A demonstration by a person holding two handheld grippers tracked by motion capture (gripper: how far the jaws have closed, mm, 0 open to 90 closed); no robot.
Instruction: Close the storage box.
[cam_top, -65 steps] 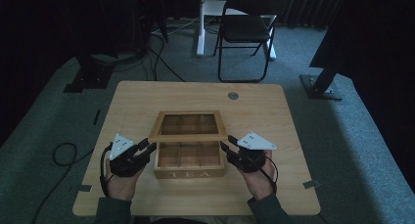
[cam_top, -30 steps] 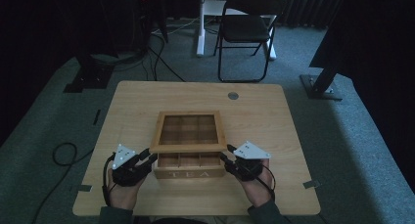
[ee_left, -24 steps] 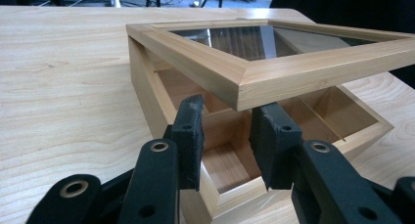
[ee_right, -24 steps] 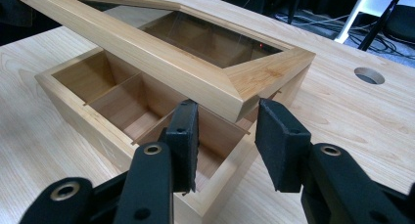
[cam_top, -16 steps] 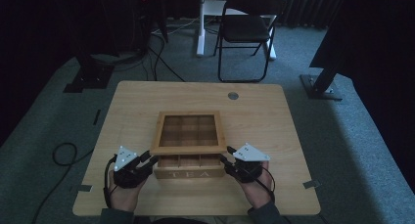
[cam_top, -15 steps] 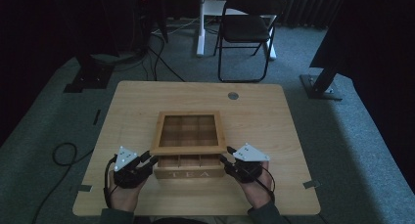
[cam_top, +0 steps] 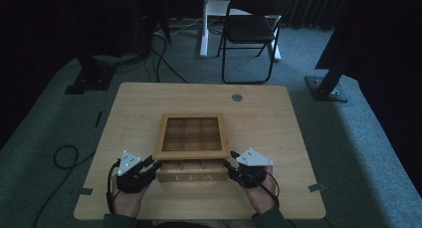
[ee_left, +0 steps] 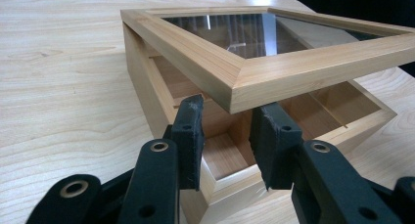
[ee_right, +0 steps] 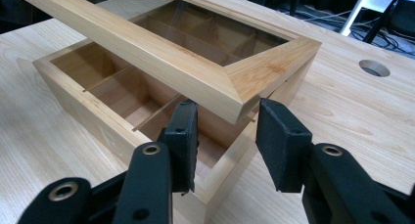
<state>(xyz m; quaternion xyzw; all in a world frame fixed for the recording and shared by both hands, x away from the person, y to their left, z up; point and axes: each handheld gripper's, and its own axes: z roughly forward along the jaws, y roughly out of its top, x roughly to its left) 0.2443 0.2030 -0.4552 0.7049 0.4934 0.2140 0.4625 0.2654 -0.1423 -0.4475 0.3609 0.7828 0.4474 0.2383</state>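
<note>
Propping lid (cam_top: 191, 134) | left claw (ee_left: 226, 136), right claw (ee_right: 224, 138) | both part-open

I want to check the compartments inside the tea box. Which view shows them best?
The right gripper view: under the raised lid it looks into the open tea box, dividers plain. The left gripper view shows one near corner compartment. The high view shows the grid dimly through the lid's glass.
</note>
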